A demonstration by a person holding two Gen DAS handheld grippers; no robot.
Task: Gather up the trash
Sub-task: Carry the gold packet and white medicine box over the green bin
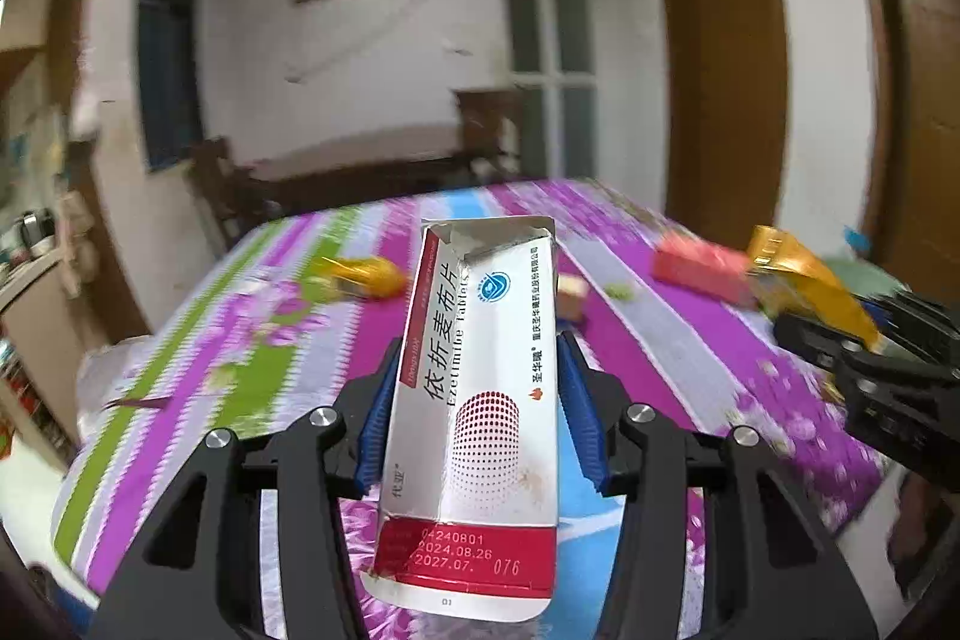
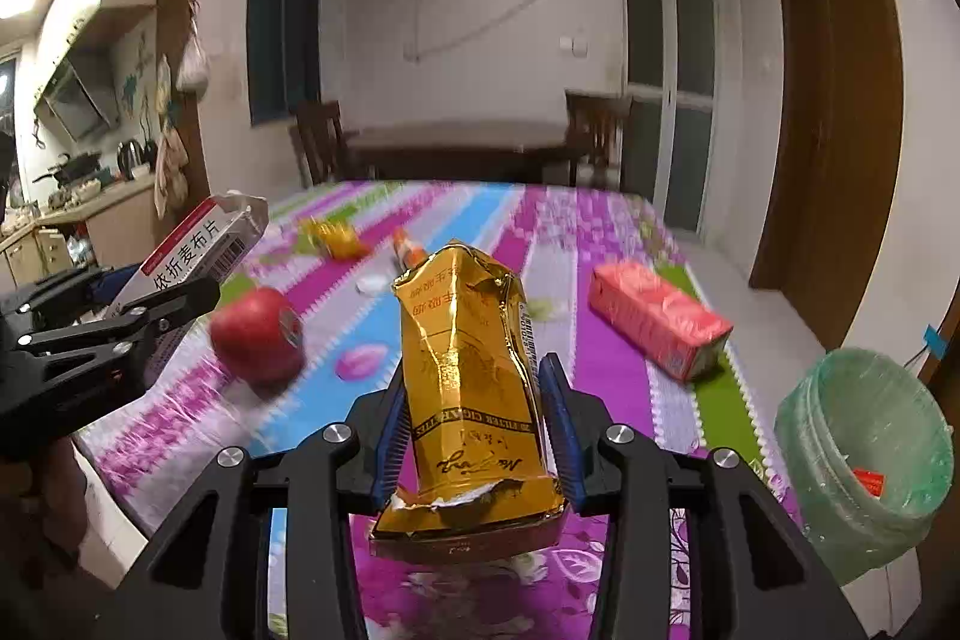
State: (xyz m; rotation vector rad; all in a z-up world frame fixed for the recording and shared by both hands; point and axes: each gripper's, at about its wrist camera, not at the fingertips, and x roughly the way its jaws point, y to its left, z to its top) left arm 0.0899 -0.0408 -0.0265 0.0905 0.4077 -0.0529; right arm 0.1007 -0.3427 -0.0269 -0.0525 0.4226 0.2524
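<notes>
From the left wrist we see our left tongs (image 1: pixel 480 400) tilted slightly down over the bench (image 1: pixel 630 340), their blue pads pressed on both sides of a white and red tablet box (image 1: pixel 480 400) lifted clear of the cloth.

From the right wrist, our right tongs (image 2: pixel 474 424) point the same shallow way, clamped on a crumpled gold cigarette pack (image 2: pixel 468 376) held above the bench. A green-lined bin (image 2: pixel 870 454) sits at the lower right, beside the bench edge.
</notes>
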